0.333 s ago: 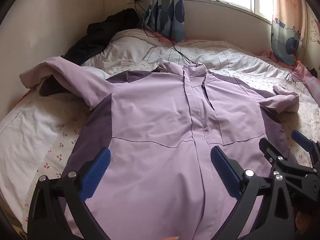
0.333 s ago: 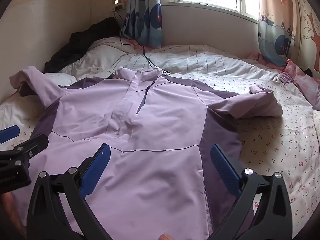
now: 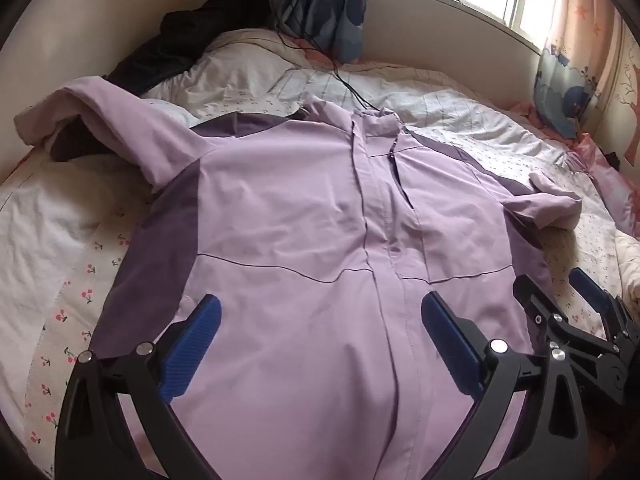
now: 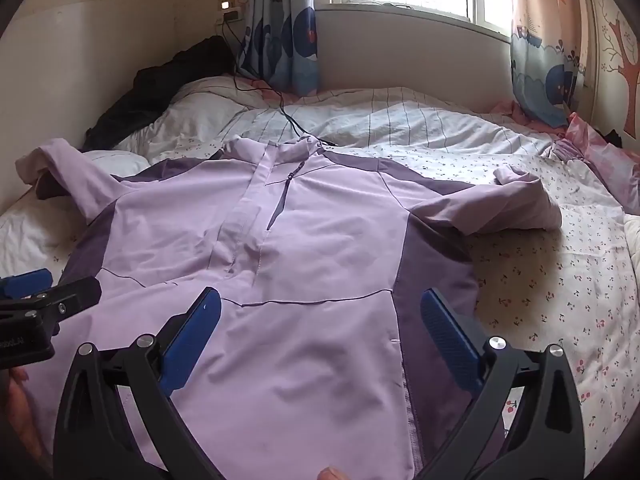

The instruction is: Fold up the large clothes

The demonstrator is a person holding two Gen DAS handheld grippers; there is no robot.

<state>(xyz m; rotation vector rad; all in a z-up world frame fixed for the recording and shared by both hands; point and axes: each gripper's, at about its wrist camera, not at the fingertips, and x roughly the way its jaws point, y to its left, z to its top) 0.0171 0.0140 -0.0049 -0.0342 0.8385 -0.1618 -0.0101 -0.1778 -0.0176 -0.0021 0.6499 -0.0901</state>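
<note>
A large lilac jacket (image 3: 288,216) with darker purple side panels lies front up and spread on the bed, collar toward the window; it also shows in the right wrist view (image 4: 320,248). Its left sleeve (image 3: 104,120) is bunched near the wall, its right sleeve (image 4: 512,204) is folded back on the sheet. My left gripper (image 3: 320,316) is open and empty above the jacket's lower front. My right gripper (image 4: 320,312) is open and empty above the lower right front, and shows at the right of the left wrist view (image 3: 560,292).
The bed (image 4: 560,304) has a cherry-print sheet. A white striped quilt (image 4: 400,128) and a black garment (image 3: 192,40) lie at the head. A black cable (image 3: 344,80) runs from a wall socket to the collar. Curtains (image 4: 284,40) hang by the window.
Both grippers have dipped slightly toward the jacket, which now fills more of each view. The jacket has not moved.
</note>
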